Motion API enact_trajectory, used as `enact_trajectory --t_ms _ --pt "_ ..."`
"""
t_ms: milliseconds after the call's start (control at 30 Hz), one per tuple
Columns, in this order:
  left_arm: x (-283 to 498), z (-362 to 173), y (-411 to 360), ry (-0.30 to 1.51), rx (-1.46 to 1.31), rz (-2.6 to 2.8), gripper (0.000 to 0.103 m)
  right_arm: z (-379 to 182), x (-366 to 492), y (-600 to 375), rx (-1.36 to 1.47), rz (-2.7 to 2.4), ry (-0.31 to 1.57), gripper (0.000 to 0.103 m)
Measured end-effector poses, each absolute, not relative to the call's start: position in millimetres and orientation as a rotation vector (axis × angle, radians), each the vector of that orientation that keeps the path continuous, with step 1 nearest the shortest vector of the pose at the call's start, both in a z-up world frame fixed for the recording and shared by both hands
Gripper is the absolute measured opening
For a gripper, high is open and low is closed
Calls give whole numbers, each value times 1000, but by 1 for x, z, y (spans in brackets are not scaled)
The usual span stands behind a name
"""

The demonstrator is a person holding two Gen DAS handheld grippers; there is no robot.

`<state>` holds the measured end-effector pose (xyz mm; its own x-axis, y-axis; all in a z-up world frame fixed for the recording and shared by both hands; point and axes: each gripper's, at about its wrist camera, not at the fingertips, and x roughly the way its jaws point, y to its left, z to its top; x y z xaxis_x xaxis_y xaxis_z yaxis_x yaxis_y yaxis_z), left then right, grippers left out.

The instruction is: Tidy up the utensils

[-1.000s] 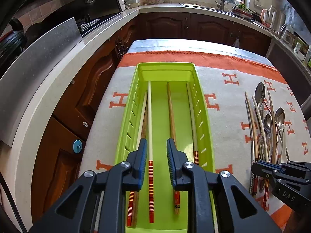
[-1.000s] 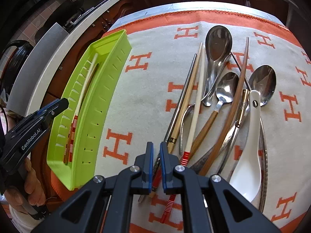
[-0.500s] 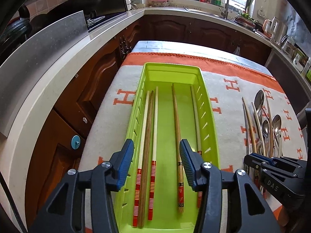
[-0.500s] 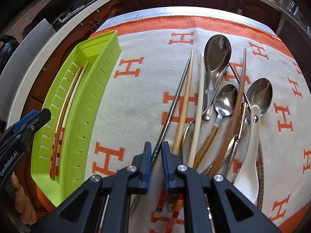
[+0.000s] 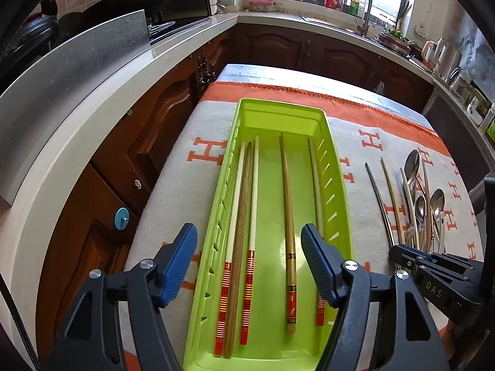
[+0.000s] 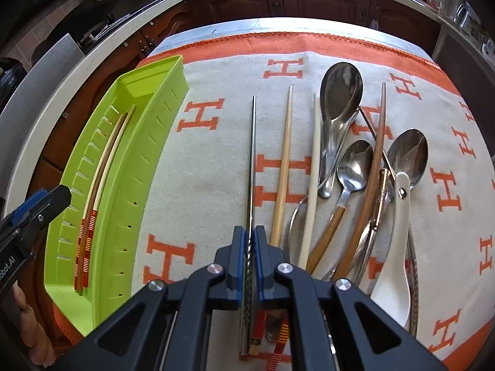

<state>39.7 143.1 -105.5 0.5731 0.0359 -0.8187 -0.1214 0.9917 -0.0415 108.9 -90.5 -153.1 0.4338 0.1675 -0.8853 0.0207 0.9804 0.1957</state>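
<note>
Five chopsticks (image 5: 247, 235) are lying in the green tray (image 5: 338, 185); the right hand-held gripper (image 6: 251, 247) is pinching the metal chopstick (image 6: 253, 154), best lifted level, while the left hand-held gripper (image 5: 249, 247) is gaping wide, empty.

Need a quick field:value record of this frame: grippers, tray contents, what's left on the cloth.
left hand-held gripper: open, empty, above the near end of the green tray
right hand-held gripper: shut on the metal chopstick
tray contents: five chopsticks, lengthwise
on cloth: light wooden chopstick, cream chopstick, brown chopstick, metal spoons, white ceramic spoon
pile state: spoons and chopsticks overlapping, right of the tray
</note>
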Motion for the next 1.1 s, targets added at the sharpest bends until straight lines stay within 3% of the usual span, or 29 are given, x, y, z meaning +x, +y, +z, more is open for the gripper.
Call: enact_trajectory --t_ms 200,733,1100 --pt "37 -103 148 963 -111 115 83 -143 99 -95 258 146 1110 5" --pt "33 -89 171 943 -124 183 84 -45 98 -70 288 275 899 5" --pt "37 -82 187 939 -106 248 84 -57 138 -22 244 308 985 6"
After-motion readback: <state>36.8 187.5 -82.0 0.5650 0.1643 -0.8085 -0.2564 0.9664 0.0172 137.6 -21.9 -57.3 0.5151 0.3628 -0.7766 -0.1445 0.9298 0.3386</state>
